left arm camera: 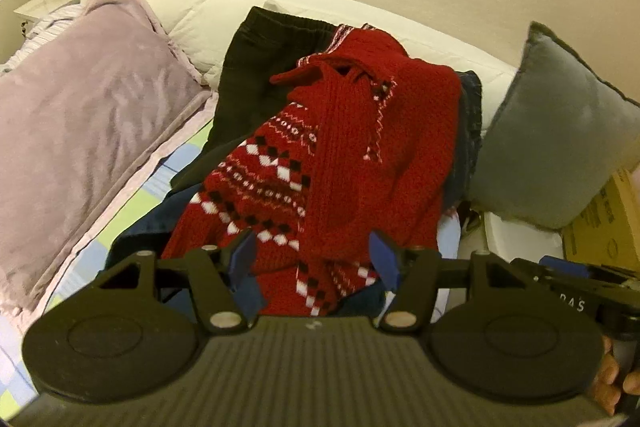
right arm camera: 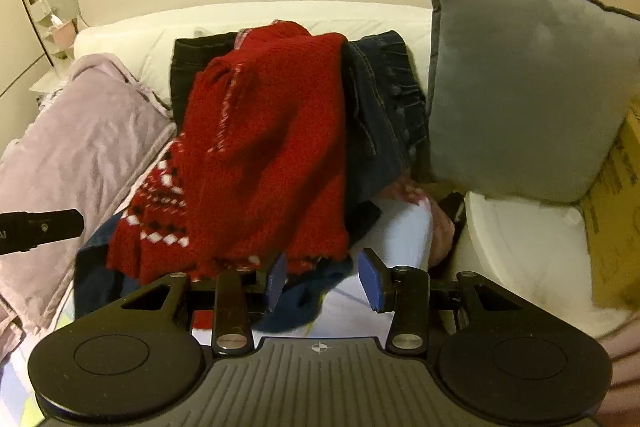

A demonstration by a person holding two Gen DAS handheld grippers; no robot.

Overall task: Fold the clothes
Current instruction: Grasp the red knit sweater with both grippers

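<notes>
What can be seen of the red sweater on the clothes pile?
The red sweater is a chunky ribbed knit with bands of white and black diamond patterning. It lies unfolded and rumpled on top of the pile, a sleeve draped down its middle. It rests over black trousers behind and dark denim to its right, on the bed. Its lower edge hangs toward both grippers; neither touches it.
</notes>
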